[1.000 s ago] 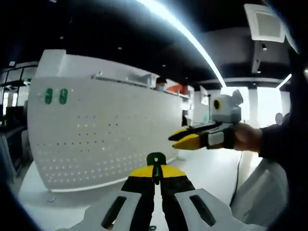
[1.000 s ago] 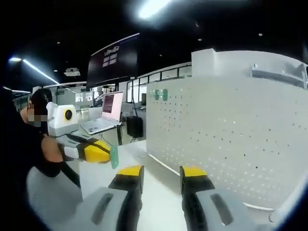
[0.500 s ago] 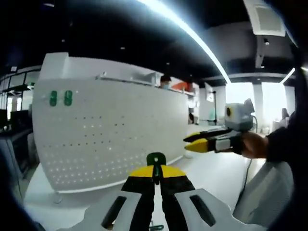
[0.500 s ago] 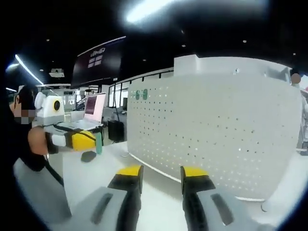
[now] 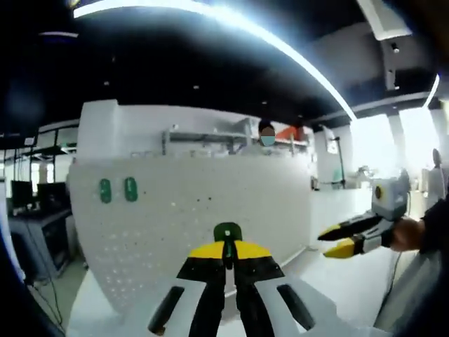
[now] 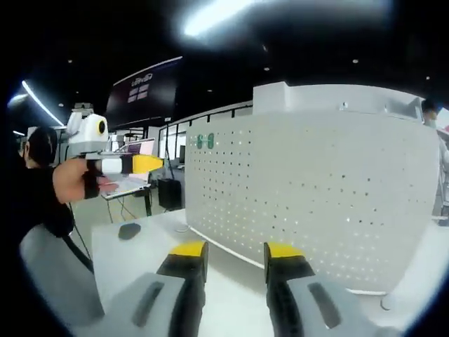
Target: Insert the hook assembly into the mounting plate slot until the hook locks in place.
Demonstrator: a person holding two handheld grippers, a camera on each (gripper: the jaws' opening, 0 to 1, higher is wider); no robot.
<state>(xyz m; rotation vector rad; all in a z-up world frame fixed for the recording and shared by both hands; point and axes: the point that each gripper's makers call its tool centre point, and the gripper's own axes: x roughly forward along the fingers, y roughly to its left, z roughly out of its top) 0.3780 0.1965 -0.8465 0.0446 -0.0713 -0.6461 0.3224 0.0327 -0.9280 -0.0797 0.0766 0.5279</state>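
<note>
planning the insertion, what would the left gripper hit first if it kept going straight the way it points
Probably the white pegboard: the left gripper, shut on the green hook, points at its perforated face, right of two green hooks. Depth is unclear.

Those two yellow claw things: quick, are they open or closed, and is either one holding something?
Left gripper: shut on the green hook, pinched between its jaws.
Right gripper: open, holding nothing, jaws apart in front of the white pegboard.
</note>
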